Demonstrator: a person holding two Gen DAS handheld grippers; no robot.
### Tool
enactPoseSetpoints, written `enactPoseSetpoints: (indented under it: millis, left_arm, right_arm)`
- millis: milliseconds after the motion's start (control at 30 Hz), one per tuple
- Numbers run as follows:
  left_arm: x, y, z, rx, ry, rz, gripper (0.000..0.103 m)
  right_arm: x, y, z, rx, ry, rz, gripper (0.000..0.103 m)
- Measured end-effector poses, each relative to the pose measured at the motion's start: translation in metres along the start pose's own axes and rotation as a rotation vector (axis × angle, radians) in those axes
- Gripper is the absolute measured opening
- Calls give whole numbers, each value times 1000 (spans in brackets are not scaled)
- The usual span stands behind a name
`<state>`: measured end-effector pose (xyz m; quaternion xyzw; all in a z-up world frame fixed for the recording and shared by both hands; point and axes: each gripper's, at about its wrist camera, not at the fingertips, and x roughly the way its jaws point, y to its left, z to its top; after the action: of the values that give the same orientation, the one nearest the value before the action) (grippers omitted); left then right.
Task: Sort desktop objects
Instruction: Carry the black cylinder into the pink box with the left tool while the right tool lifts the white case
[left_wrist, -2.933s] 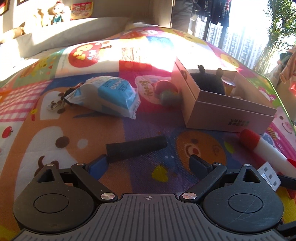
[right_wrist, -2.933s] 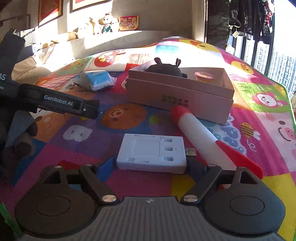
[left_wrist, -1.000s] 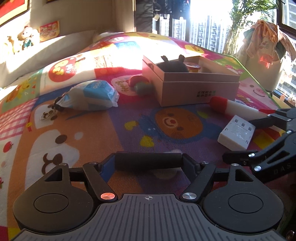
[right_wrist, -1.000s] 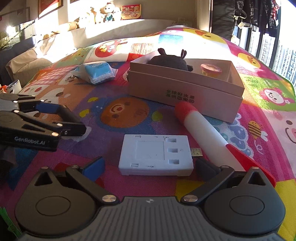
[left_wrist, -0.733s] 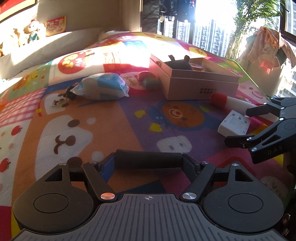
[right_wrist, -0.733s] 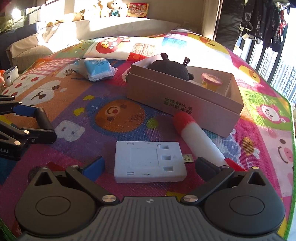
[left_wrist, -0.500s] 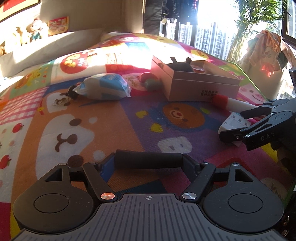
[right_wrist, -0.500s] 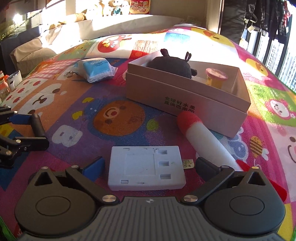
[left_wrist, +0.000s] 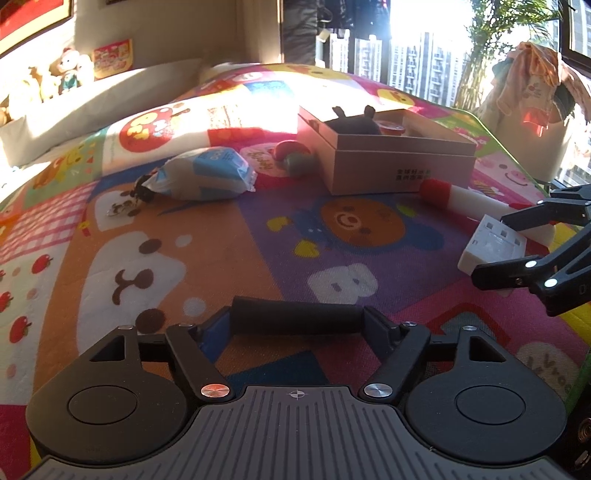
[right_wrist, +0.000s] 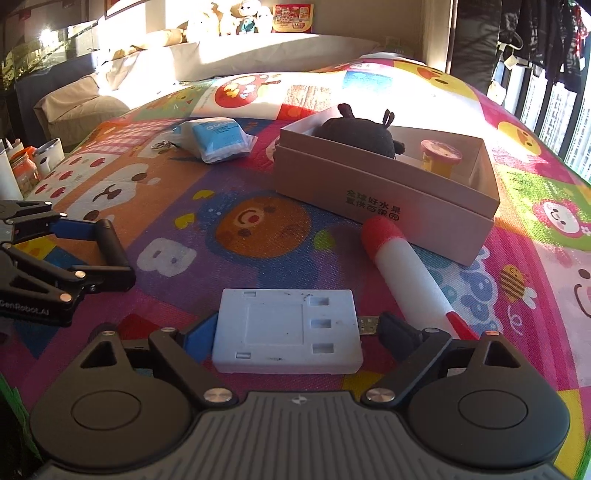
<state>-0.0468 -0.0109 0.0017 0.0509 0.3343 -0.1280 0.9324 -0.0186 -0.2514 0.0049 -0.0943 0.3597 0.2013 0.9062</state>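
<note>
My left gripper (left_wrist: 297, 320) has its fingers (left_wrist: 380, 326) closed on the two ends of a black cylinder (left_wrist: 295, 320), matte, rubbery-looking, held crosswise above the play mat (left_wrist: 221, 236), well short of the cardboard box (left_wrist: 402, 168). My right gripper (right_wrist: 288, 332) straddles a white plastic block (right_wrist: 286, 336), flat and rectangular with small square recesses and a metal plug at one end; my fingers (right_wrist: 397, 332) sit close to both ends, the blue-padded one against the left end, but I cannot tell whether the other is pressing on the plug. The block lies nearer me than the box. The box is smooth tan card, open-topped, with printed characters on its front wall; inside it sit a dark fuzzy plush (right_wrist: 356, 134) and a small yellow pot (right_wrist: 439, 155). Just in front of the box lies a white foam tube (right_wrist: 406, 277) with a red cap. Left of the box rests a crinkly blue-and-white packet (right_wrist: 216, 140), a metal keyring (left_wrist: 125, 206) beside it. A red-and-green ball (left_wrist: 295, 157) sits against the box's left wall. The mat is woven, bright with cartoon patches.
</note>
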Motion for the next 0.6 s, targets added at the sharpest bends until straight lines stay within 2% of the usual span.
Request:
enactPoseSetpoints:
  millis: [67, 200, 300, 400, 500, 600]
  left_arm:
    - [-7, -4, 3, 14, -14, -10, 80]
    - [-30, -17, 28, 53, -111, -56, 80]
    - [-43, -28, 64, 98, -226, -72, 80]
    - [-42, -45, 100, 152, -323, -90, 80]
    - [-15, -58, 130, 140, -325, -130, 80]
    - [24, -68, 150, 111, -296, -145, 80]
  right_arm:
    - [-17, 1, 0, -6, -29, 14, 91]
    - [-56, 1, 7, -48, -113, 0, 91]
    - [-91, -1, 23, -100, -222, -58, 91]
    - [-119, -13, 49, -100, -324, -123, 91]
    - [-129, -33, 82, -58, -372, -148, 91]
    - [-114, -61, 125, 7, -361, -148, 91]
